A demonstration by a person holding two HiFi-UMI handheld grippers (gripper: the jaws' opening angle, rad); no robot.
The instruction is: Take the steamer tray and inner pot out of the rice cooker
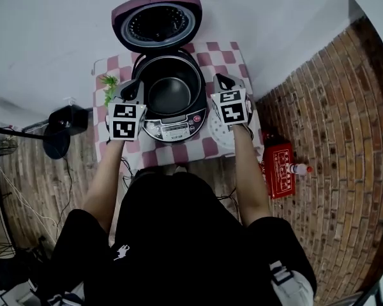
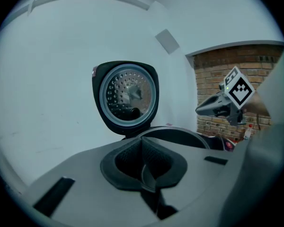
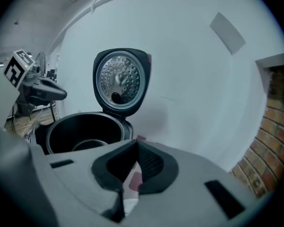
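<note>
The rice cooker (image 1: pixel 173 127) stands open on a checked tablecloth (image 1: pixel 212 55), its lid (image 1: pixel 157 23) tipped back. The dark inner pot (image 1: pixel 170 93) sits inside it, also in the right gripper view (image 3: pixel 80 131). A white round thing (image 1: pixel 225 140), perhaps the steamer tray, lies on the cloth to the right of the cooker, partly under my right hand. My left gripper (image 1: pixel 133 89) hovers at the cooker's left rim, shut and empty (image 2: pixel 142 145). My right gripper (image 1: pixel 222 81) hovers at the right rim, shut with nothing between its jaws (image 3: pixel 136 148).
A green plant sprig (image 1: pixel 108 83) lies at the table's left edge. A black stand (image 1: pixel 62 130) is on the floor to the left. A red box (image 1: pixel 279 168) and a small bottle (image 1: pixel 298 169) are on the brick floor to the right. A white wall is close behind.
</note>
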